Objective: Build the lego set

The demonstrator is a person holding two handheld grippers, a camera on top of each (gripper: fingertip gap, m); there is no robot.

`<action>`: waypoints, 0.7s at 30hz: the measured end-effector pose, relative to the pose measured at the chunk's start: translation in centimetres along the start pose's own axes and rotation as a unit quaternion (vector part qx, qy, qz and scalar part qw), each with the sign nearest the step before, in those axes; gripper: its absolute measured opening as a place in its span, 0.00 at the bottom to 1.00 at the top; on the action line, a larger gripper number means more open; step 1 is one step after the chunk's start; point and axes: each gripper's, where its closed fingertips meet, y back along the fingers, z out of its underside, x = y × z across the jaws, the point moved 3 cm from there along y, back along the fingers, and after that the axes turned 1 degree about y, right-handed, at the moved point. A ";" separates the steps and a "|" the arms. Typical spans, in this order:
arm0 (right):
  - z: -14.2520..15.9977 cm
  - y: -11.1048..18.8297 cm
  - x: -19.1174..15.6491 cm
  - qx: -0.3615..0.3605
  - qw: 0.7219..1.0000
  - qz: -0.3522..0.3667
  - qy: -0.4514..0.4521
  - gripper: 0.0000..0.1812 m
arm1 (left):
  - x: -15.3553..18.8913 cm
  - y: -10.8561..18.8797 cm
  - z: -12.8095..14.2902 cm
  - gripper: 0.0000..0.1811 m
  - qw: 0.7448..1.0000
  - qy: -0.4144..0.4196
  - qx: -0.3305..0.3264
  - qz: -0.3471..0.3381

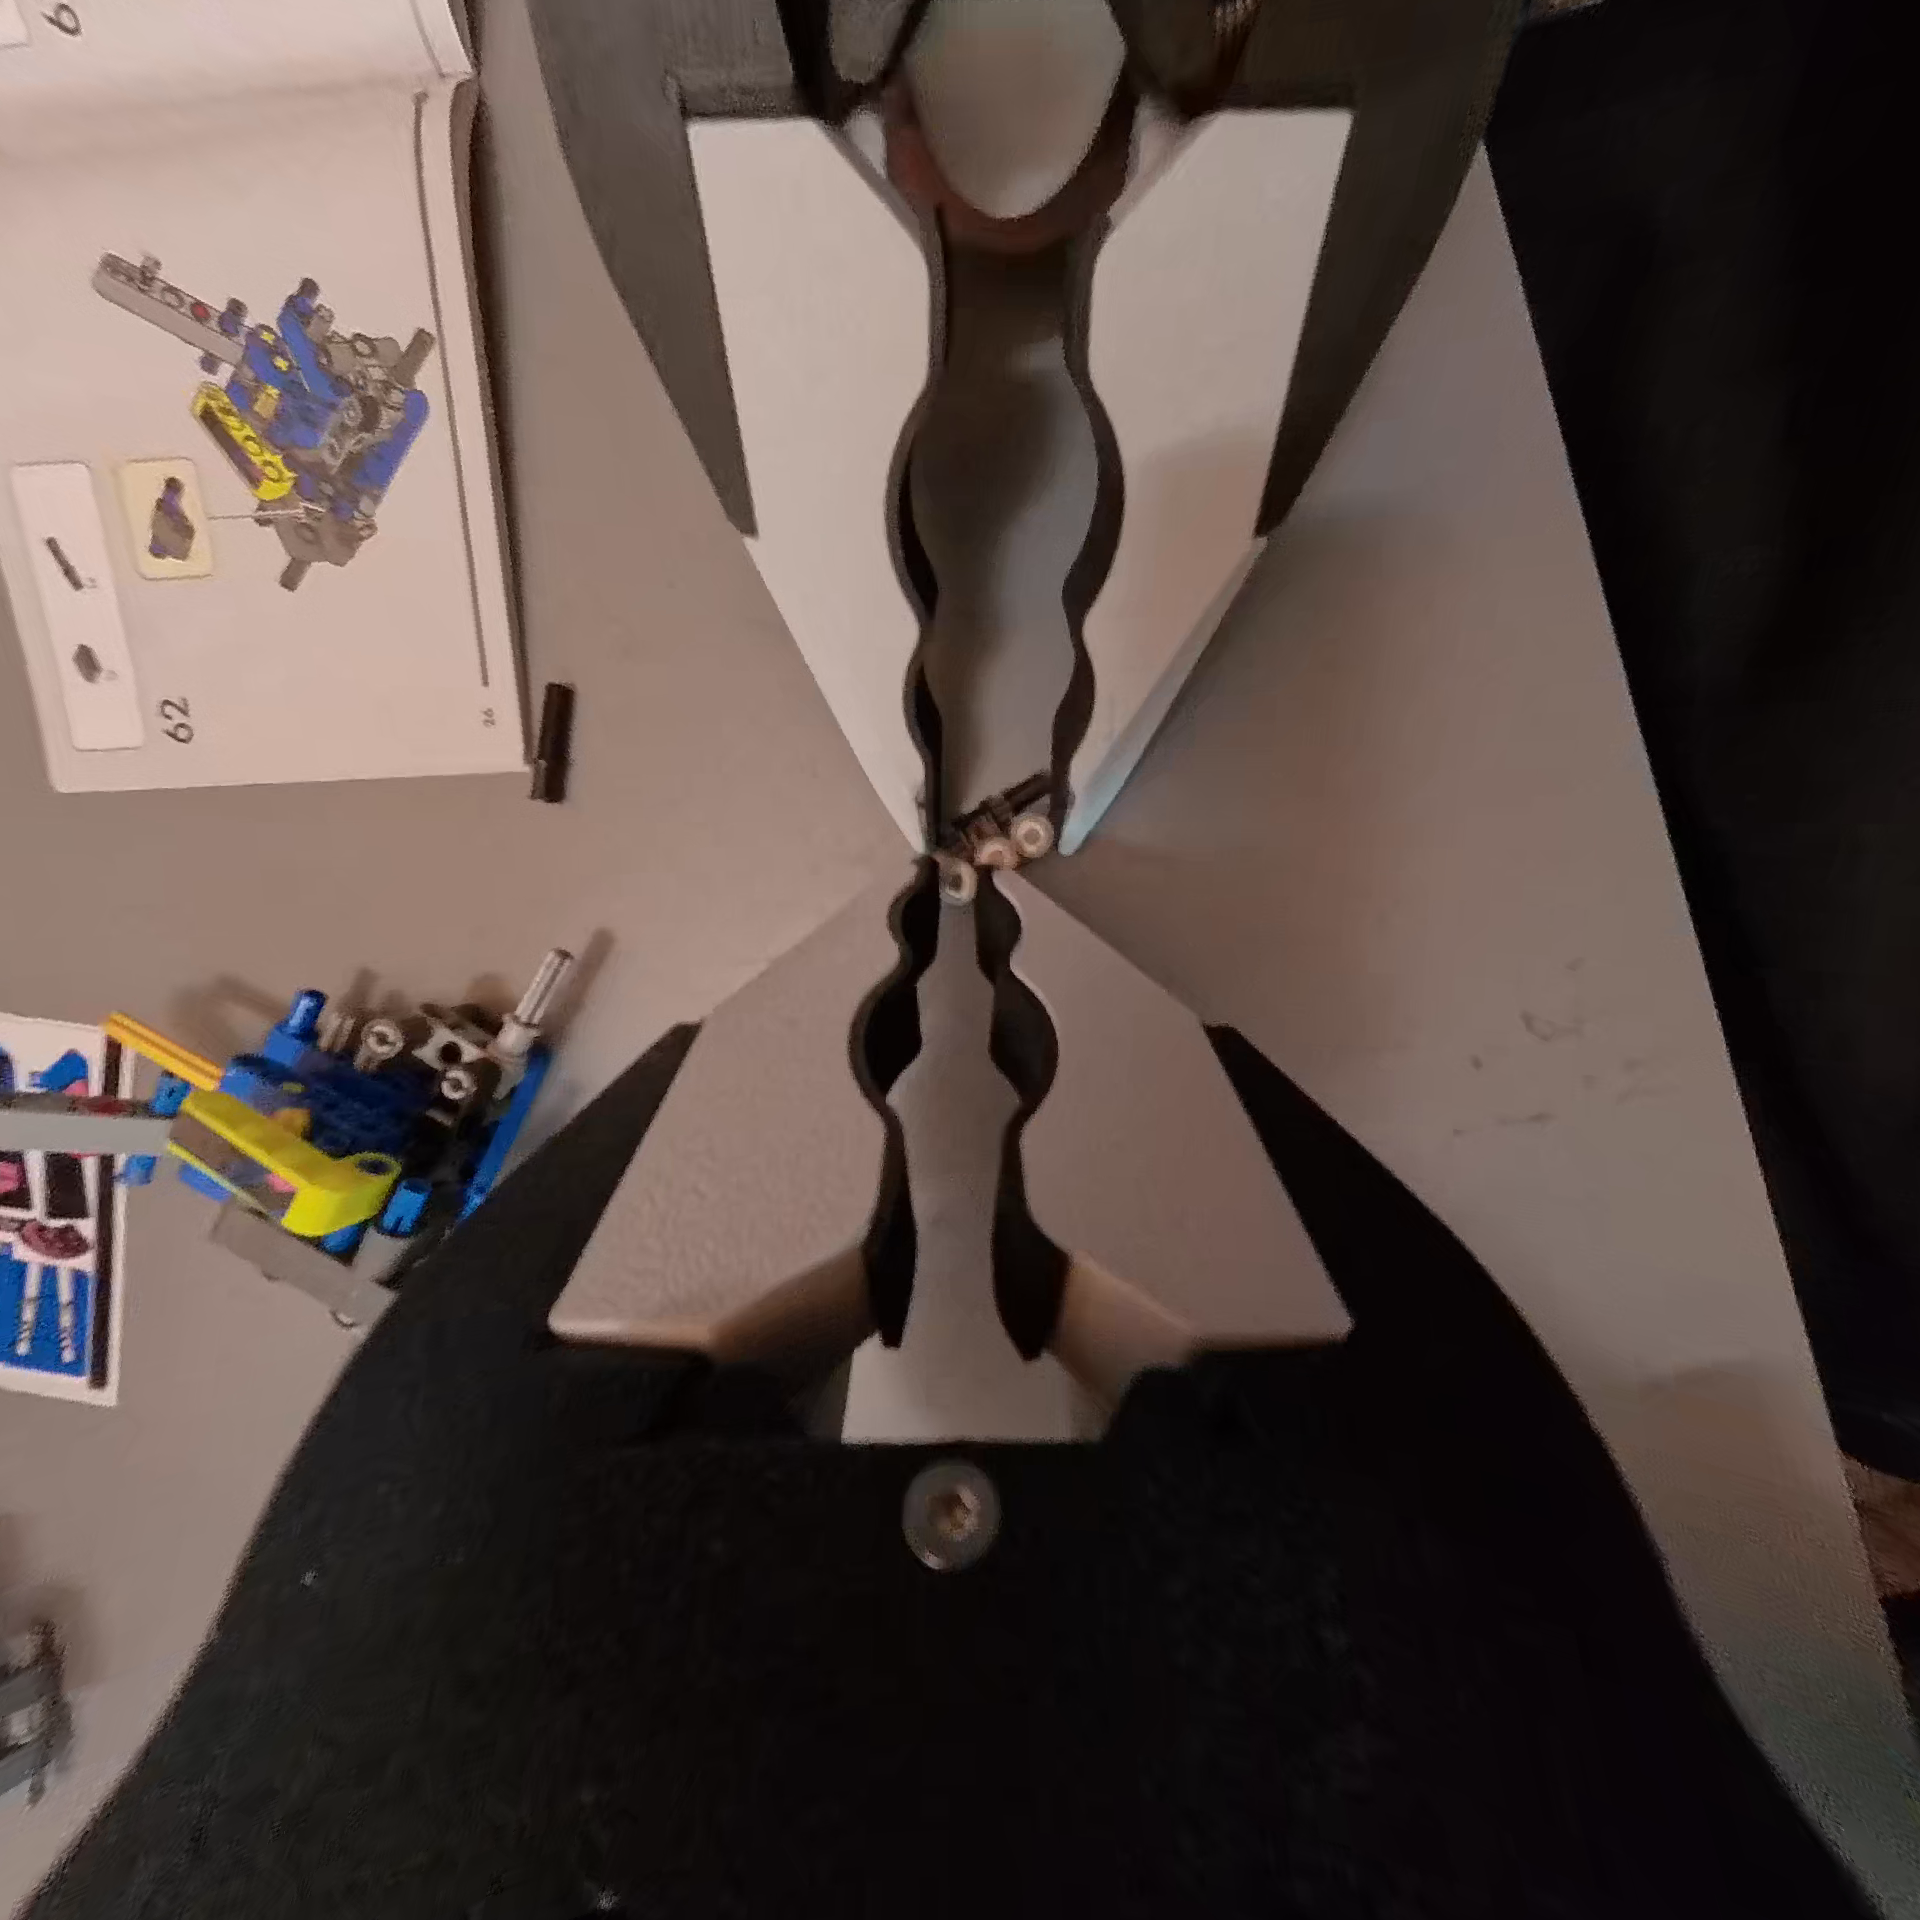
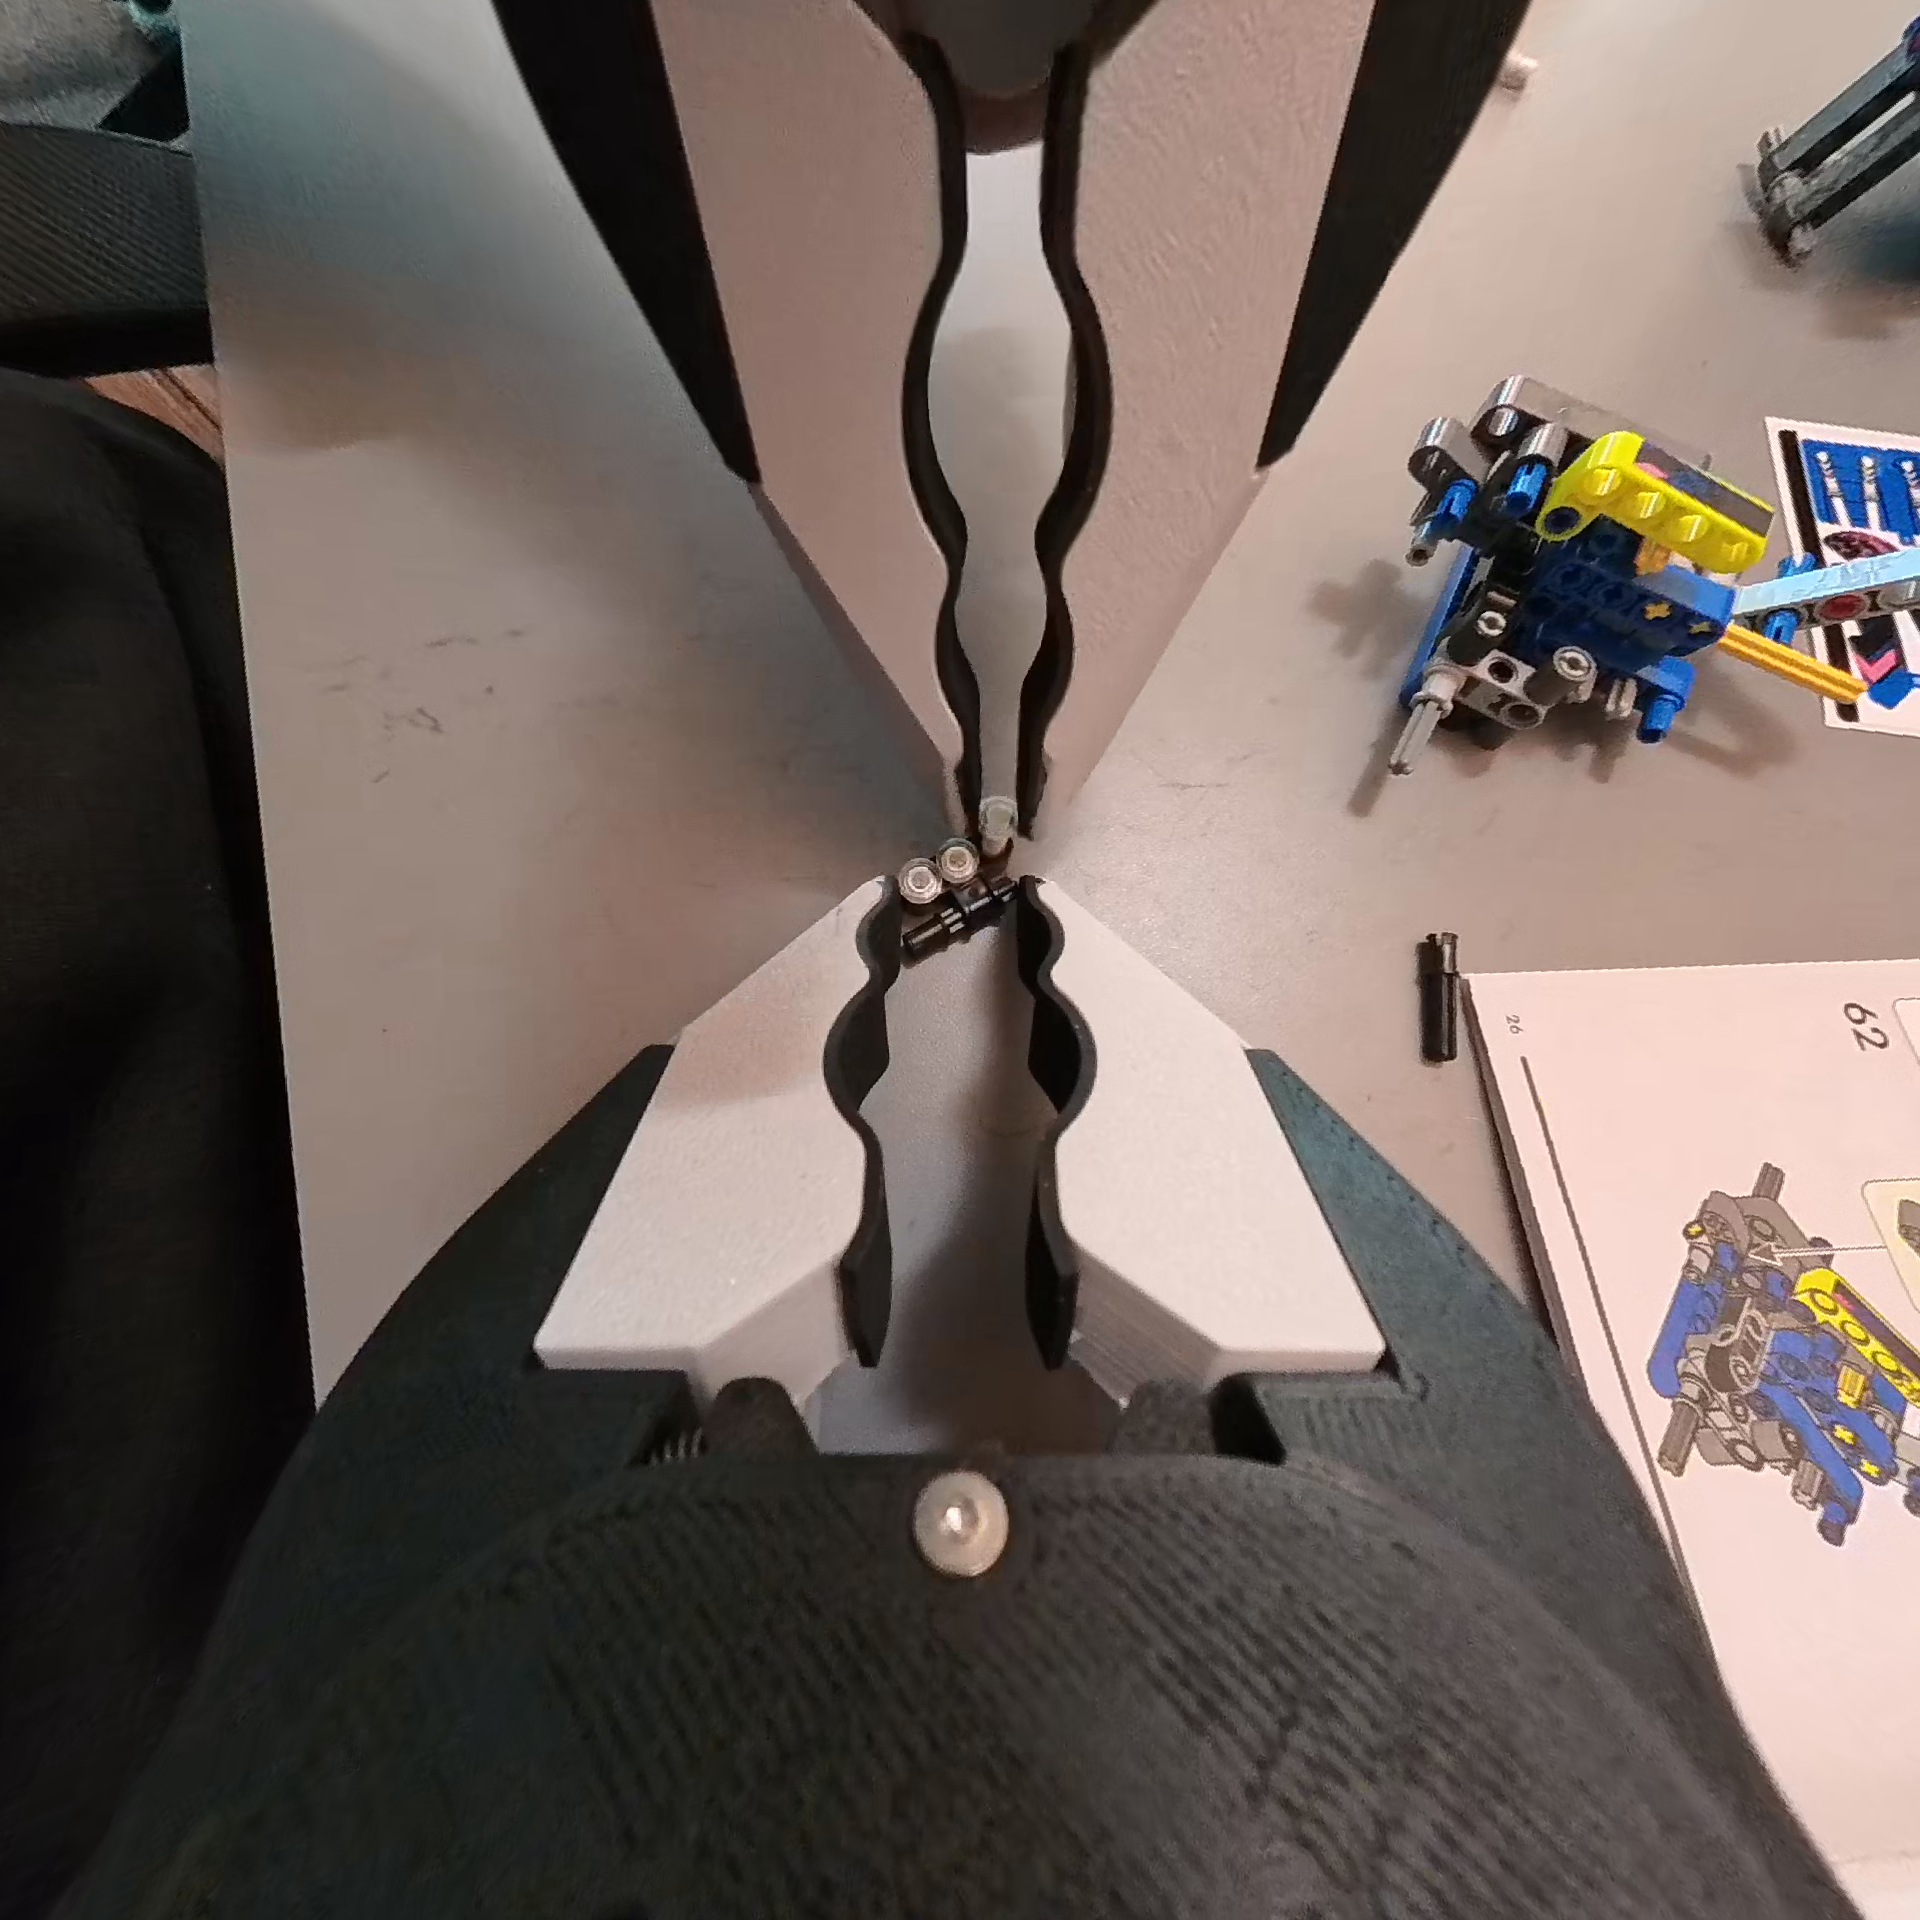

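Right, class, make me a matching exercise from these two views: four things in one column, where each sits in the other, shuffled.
1 loose black pin
2 sticker sheet
3 small grey connector piece
4 blue and yellow model

A gripped in the left claw
B at a corner of the instruction booklet
C partly under the model's beams
D standing beside the sticker sheet

Pairs: 1-B, 2-C, 3-A, 4-D
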 end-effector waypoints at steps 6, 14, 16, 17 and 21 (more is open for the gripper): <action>0.0 0.0 0.0 0.000 1.000 0.000 -0.001 0.12 | 0.0 -0.1 0.1 0.02 0.999 0.024 0.027 0.006; 0.0 0.0 0.0 0.000 1.000 0.004 0.003 0.12 | 0.2 1.7 -0.3 0.00 0.985 0.057 0.150 -0.059; 0.0 0.0 0.0 0.000 1.000 0.002 0.001 0.12 | 0.1 1.6 -0.1 0.00 0.987 0.049 0.132 -0.076; 0.0 0.0 0.0 0.000 1.000 0.001 -0.001 0.12 | 0.2 1.4 -0.1 0.00 0.988 0.044 0.127 -0.072; 0.0 0.0 0.0 0.000 1.000 0.002 0.000 0.12 | 0.2 0.5 0.1 0.00 0.991 0.037 0.109 -0.063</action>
